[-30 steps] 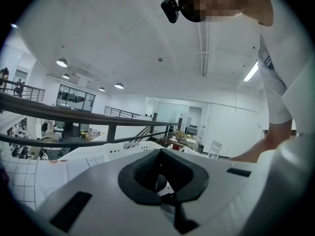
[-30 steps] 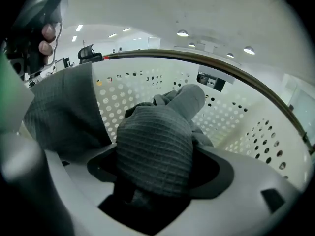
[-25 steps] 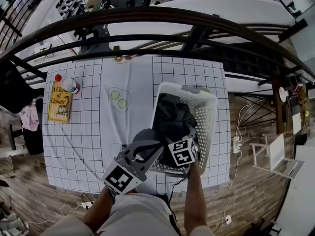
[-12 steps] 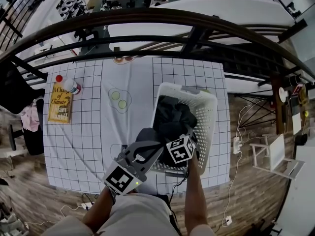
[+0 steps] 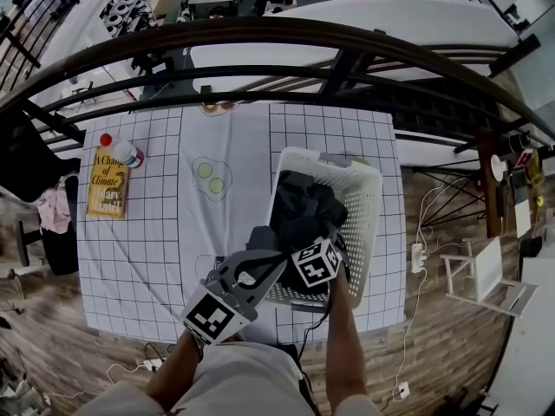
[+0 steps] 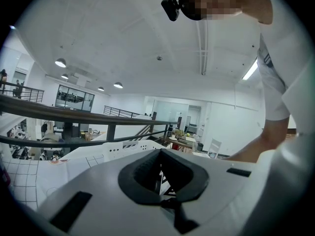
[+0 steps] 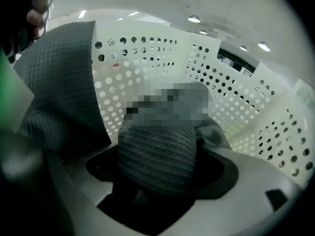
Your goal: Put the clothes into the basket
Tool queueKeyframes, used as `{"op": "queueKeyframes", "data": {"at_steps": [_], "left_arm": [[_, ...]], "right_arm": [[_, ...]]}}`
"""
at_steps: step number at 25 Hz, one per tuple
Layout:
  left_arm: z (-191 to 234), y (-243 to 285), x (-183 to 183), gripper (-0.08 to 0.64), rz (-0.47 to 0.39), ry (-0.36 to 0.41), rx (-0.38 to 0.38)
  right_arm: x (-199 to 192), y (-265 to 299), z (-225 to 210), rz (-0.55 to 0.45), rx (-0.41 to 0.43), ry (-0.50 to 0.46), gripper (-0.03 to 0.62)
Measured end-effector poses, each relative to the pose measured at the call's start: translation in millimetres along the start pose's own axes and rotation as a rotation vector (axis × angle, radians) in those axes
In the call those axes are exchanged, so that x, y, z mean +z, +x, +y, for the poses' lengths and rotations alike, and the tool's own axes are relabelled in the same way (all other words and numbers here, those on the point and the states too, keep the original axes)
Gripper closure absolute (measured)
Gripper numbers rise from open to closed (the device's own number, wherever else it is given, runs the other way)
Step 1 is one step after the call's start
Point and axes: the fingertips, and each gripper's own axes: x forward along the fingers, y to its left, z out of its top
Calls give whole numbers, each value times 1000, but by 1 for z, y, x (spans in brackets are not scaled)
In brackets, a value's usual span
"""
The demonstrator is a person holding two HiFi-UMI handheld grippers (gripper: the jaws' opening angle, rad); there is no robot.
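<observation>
A white perforated basket (image 5: 368,176) stands on the right of the table, with dark clothes (image 5: 303,206) piled inside. My right gripper (image 5: 309,256) is low at the basket's near end. A dark grey waffle-knit garment (image 7: 157,151) bulges between its jaws, which are opening, and the pads still touch it. More of that cloth (image 5: 263,239) drapes over the basket's near-left rim. The basket wall (image 7: 147,68) rises just ahead. My left gripper (image 5: 253,271) is outside that rim, tilted upward, jaws apart and empty (image 6: 162,176).
A yellow book (image 5: 106,183) and a red-capped bottle (image 5: 121,150) lie at the table's far left on the gridded cloth (image 5: 156,232). A dark curved railing (image 5: 260,37) runs beyond the table. Cables and a power strip (image 5: 416,254) lie on the wooden floor at right.
The right gripper has shifted slightly left and turned a little over the basket's near end. The grey cloth has bunched a bit closer to the rim. The left gripper has hardly moved.
</observation>
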Motion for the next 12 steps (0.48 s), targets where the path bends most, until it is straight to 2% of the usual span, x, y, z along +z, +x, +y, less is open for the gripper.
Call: {"op": "queueKeyframes", "data": {"at_steps": [8, 12], "left_arm": [[-2, -4, 4, 555, 6, 28, -1], [-2, -7, 5, 555, 5, 36, 4]], "right_arm": [[0, -2, 0, 2, -5, -3, 177], [6, -14, -4, -23, -39, -25, 167]]}}
